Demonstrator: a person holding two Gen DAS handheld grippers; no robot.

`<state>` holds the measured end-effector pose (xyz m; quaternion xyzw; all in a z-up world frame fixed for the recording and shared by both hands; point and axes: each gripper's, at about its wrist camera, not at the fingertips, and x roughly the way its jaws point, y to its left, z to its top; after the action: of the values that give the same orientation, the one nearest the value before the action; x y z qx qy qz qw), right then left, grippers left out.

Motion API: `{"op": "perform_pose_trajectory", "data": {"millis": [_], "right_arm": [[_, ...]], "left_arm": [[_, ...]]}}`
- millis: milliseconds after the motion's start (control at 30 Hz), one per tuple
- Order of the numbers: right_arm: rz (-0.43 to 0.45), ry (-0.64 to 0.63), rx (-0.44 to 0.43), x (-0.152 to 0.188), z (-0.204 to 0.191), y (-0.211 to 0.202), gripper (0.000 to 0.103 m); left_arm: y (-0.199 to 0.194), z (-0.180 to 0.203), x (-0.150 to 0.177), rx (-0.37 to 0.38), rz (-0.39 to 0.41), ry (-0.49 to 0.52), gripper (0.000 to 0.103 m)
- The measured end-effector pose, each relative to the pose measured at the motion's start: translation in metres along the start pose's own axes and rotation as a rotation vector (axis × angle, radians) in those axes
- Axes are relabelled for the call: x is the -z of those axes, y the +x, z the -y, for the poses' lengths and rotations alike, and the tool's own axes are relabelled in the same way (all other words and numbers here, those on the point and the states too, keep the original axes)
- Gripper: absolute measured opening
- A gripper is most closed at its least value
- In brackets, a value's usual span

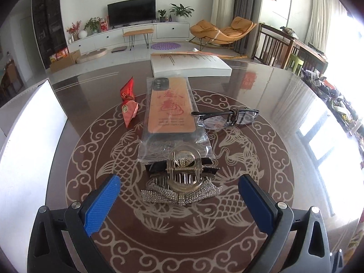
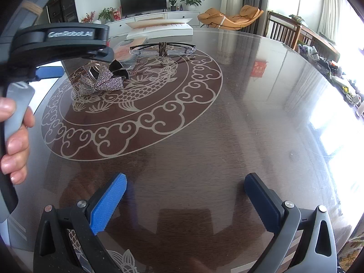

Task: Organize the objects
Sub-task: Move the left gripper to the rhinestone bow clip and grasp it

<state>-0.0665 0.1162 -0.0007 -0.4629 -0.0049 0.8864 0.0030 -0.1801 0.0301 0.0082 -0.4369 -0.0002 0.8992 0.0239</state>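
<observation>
- The left gripper (image 1: pixel 179 195) has its blue fingers wide apart. Nothing is between them yet.
- A sparkly hair clip (image 1: pixel 183 177) lies on the table (image 1: pixel 284 104), near the middle of the fish pattern, right in front of the left gripper.
- The clip's long side runs left to right, across the gripper's way. Its clear round handle sticks up and points back toward the gripper.
- Just behind the clip lies a phone case in a clear bag (image 1: pixel 170 111). Its long side points away toward the far edge.
- Glasses (image 1: pixel 227 117) lie to the right of the bag, and a red candy (image 1: pixel 128 104) to the left.
- The right gripper (image 2: pixel 185 200) is spread apart too, over bare table, well away from the clip. The left one is nearer.
</observation>
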Motion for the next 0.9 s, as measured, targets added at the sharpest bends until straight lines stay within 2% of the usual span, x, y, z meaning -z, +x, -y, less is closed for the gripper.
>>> {"op": "perform_pose_trajectory", "data": {"millis": [67, 133, 367, 433, 500, 567, 633, 667, 800, 833, 900], "right_arm": [[0.000, 0.000, -0.001, 0.000, 0.000, 0.000, 0.103], [0.001, -0.006, -0.004, 0.000, -0.001, 0.000, 0.103], [0.000, -0.012, -0.008, -0.001, -0.003, 0.000, 0.103], [0.000, -0.012, -0.008, -0.001, -0.003, 0.000, 0.103], [0.000, -0.012, -0.008, -0.001, -0.003, 0.000, 0.103], [0.000, -0.012, -0.009, -0.001, -0.003, 0.000, 0.103], [0.001, -0.014, -0.010, -0.001, -0.003, 0.000, 0.103], [0.001, -0.014, -0.010, -0.001, -0.003, 0.000, 0.103], [0.001, -0.015, -0.011, -0.001, -0.003, 0.001, 0.103], [0.001, -0.015, -0.011, -0.001, -0.003, 0.000, 0.103], [0.001, -0.015, -0.011, -0.002, -0.003, 0.001, 0.103]], "left_arm": [[0.013, -0.004, 0.002, -0.057, -0.012, -0.004, 0.103], [0.017, -0.019, 0.008, -0.059, -0.025, -0.017, 0.103], [-0.028, -0.073, 0.040, -0.138, -0.018, -0.022, 0.103], [-0.037, -0.078, 0.046, -0.103, -0.008, -0.036, 0.103], [-0.040, -0.074, 0.045, -0.016, 0.001, -0.058, 0.103], [-0.035, -0.062, 0.037, 0.048, 0.002, -0.077, 0.103], [-0.021, -0.046, 0.027, 0.079, -0.003, -0.095, 0.103], [-0.013, -0.039, 0.023, 0.063, -0.007, -0.100, 0.103], [0.026, -0.030, 0.018, -0.092, -0.065, -0.149, 0.103], [0.034, -0.033, 0.020, -0.111, -0.088, -0.164, 0.103], [0.036, -0.033, 0.022, -0.148, -0.076, -0.143, 0.103]]}}
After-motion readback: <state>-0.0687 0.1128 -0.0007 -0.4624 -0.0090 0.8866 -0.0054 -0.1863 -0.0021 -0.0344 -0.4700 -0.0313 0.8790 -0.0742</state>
